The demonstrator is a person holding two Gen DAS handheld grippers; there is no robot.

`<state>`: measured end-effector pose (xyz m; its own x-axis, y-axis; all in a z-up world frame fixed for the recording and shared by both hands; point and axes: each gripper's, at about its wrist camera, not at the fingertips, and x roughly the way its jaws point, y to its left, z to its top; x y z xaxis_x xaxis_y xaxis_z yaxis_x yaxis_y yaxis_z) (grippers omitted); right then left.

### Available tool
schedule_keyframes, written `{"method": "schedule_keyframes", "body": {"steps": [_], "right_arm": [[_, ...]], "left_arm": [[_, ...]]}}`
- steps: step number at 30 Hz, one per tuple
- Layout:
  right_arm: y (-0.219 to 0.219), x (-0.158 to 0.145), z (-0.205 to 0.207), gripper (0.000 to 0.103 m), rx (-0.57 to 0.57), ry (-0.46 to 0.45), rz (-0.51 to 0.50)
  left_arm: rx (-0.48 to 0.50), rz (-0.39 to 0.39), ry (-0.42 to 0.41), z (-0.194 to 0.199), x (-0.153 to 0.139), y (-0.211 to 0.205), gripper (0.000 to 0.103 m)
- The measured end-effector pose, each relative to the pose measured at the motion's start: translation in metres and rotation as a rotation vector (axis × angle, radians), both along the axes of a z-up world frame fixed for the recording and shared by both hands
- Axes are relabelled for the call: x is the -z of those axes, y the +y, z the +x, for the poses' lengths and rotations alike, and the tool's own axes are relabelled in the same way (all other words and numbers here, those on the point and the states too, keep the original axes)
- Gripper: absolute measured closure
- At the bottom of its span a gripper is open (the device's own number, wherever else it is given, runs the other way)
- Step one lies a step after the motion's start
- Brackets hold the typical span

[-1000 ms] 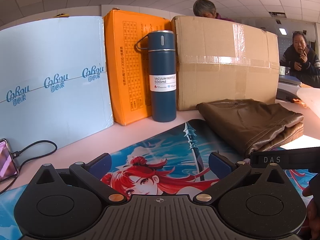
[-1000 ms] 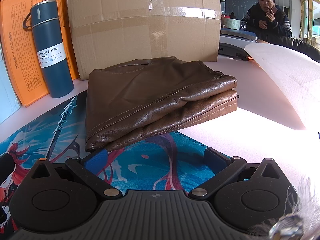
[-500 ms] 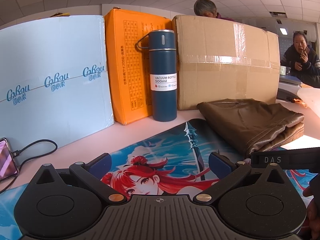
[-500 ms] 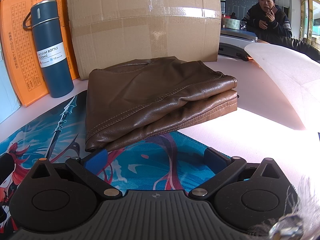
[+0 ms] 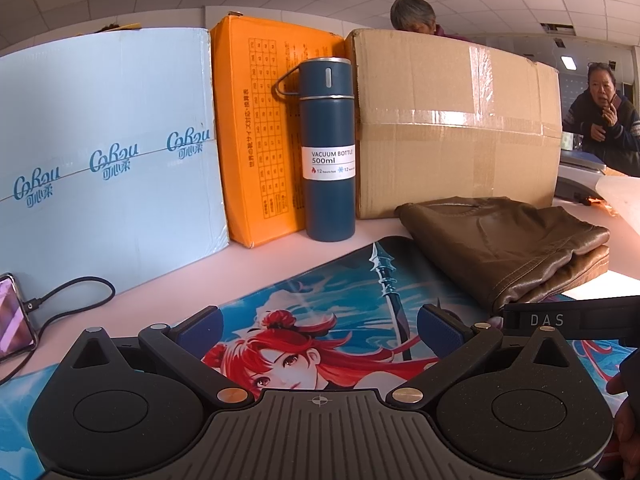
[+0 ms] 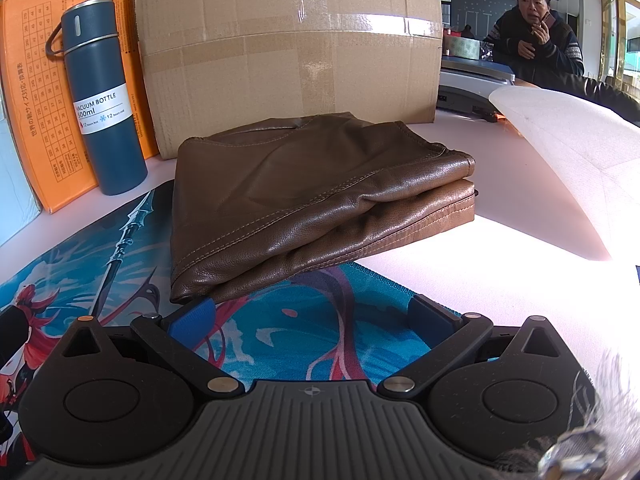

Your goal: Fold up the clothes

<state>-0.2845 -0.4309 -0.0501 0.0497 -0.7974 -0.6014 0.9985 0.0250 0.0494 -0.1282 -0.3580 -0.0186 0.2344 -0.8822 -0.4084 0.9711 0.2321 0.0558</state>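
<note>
A brown leather garment lies folded in layers on the far right part of a blue anime desk mat. In the left wrist view the same garment sits to the right, beyond the mat. My right gripper is open just in front of the garment's near edge, nothing between its blue pads. My left gripper is open over the mat's red-haired figure, empty, with the right gripper's black body close on its right.
A dark blue vacuum bottle stands at the back before an orange box, a light blue box and a taped cardboard box. A phone with a cable lies far left. White foam sheet at right. Two people stand behind.
</note>
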Motion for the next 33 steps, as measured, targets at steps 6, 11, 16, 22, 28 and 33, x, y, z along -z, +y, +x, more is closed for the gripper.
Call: {"method": "schedule_keyframes", "body": {"steps": [6, 11, 16, 22, 28, 33], "right_arm": [[0.0, 0.0, 0.0, 0.0, 0.0, 0.0, 0.0], [0.0, 0.0, 0.0, 0.0, 0.0, 0.002, 0.0], [0.003, -0.002, -0.002, 0.0, 0.004, -0.015, -0.023], [0.025, -0.014, -0.006, 0.0, 0.003, -0.052, -0.173], [0.038, -0.022, -0.002, 0.0, -0.017, -0.037, -0.266], [0.036, -0.021, -0.003, 0.0, -0.011, -0.044, -0.249]], "left_arm": [[-0.001, 0.001, 0.0, 0.0, 0.0, 0.0, 0.0], [-0.001, 0.001, 0.0, 0.0, 0.0, 0.0, 0.0], [-0.003, 0.001, 0.002, 0.0, 0.0, 0.0, 0.0], [-0.007, 0.001, 0.005, 0.001, 0.0, 0.0, 0.0], [-0.008, 0.002, 0.009, 0.002, 0.001, 0.0, 0.0], [-0.009, 0.003, 0.013, 0.004, 0.001, 0.0, 0.0]]}}
